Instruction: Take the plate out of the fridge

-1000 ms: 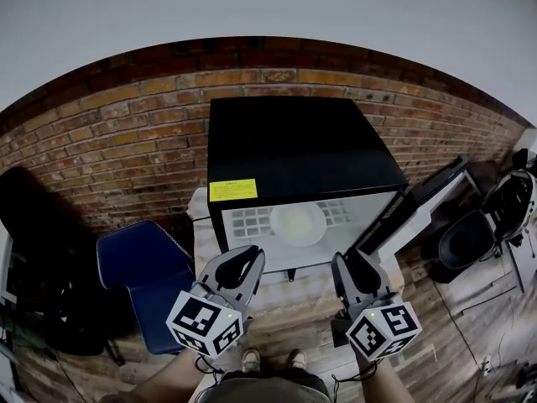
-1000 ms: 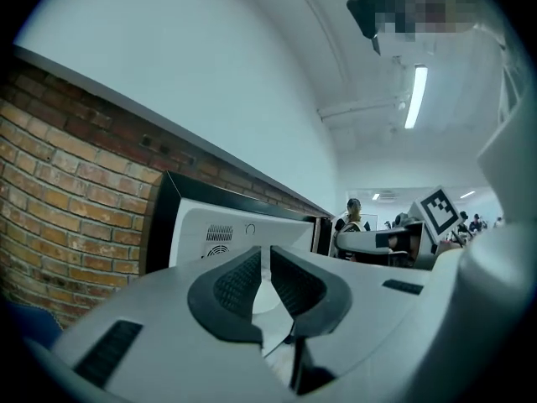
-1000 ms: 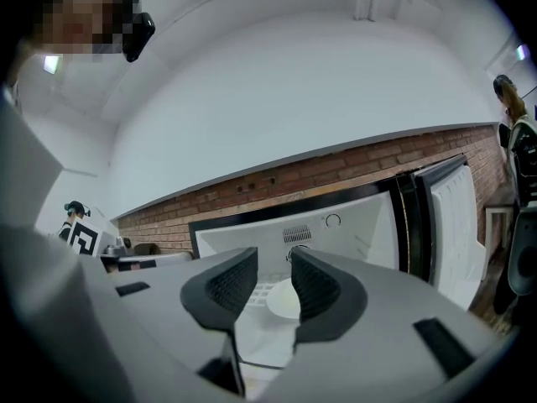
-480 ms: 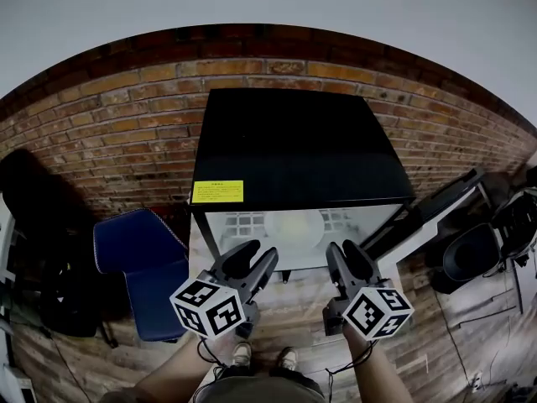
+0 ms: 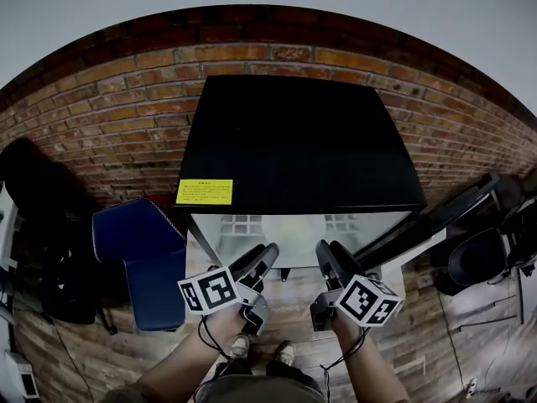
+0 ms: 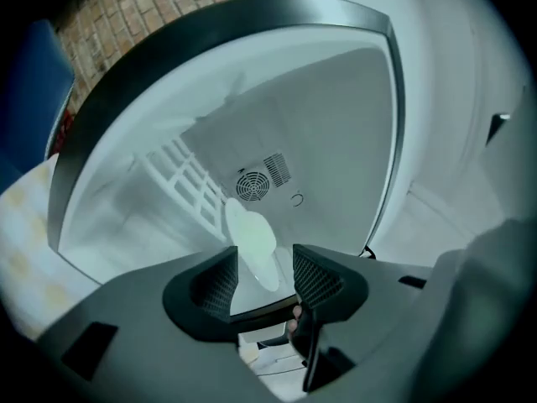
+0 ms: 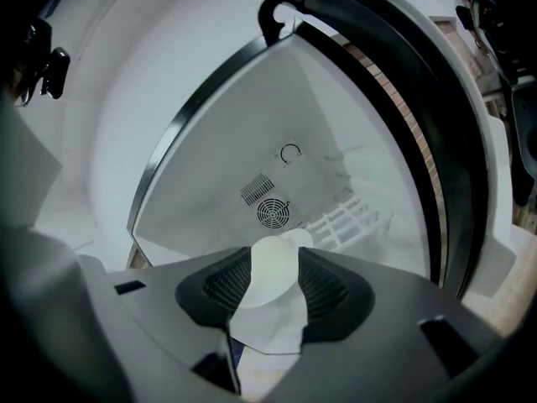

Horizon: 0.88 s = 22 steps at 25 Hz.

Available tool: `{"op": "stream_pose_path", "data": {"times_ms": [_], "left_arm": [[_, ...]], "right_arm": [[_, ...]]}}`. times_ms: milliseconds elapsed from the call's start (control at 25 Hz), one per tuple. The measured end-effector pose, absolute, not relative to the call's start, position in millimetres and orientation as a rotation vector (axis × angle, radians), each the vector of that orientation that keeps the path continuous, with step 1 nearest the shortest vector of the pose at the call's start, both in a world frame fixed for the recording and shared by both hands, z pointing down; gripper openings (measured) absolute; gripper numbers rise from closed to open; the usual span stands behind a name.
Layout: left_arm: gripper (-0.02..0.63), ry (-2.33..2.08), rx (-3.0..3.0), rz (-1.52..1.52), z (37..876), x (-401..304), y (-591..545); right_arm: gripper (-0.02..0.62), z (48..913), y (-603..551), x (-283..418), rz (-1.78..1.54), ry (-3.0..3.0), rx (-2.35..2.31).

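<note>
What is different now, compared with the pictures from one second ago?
The left tongs and the right tongs came nearer to the open fridge, and their jaws have just been opening; they hold nothing. The plate stayed inside the fridge, untouched.

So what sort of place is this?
Likely a lab or office corner, not a home kitchen: a small black fridge stands open against a brick wall, with a blue chair beside it.

Rough brick wall is backing the smooth matt-black fridge, whose sleek white interior is framing a smooth pale plate
</note>
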<state>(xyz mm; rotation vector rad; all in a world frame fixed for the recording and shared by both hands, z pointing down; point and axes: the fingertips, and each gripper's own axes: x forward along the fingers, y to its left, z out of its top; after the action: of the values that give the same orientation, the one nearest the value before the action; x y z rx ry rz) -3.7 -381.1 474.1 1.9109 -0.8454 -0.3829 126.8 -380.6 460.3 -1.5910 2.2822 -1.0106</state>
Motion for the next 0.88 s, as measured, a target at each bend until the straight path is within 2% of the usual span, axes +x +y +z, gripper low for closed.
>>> {"op": "stream_pose_path", "data": {"times_ms": [560,760,880], "left_arm": [[0.193,-0.746,1.689,-0.459,507.1,11.4,-398.8],[0.189,-0.710,1.617,-0.490,511.9,20.5,-402.4],[0.152,-0.699,1.586,-0.493,514.0,24.0,-403.5]], "right_arm": [[0.158,505.8,-400.6,113.6,-1.370,2.011,-1.378],[0.129,512.3,-404.6,107.8,-1.467,1.902,-1.294],[0.117,513.3,-406.2,106.4,-1.500,1.849,-1.273]]}}
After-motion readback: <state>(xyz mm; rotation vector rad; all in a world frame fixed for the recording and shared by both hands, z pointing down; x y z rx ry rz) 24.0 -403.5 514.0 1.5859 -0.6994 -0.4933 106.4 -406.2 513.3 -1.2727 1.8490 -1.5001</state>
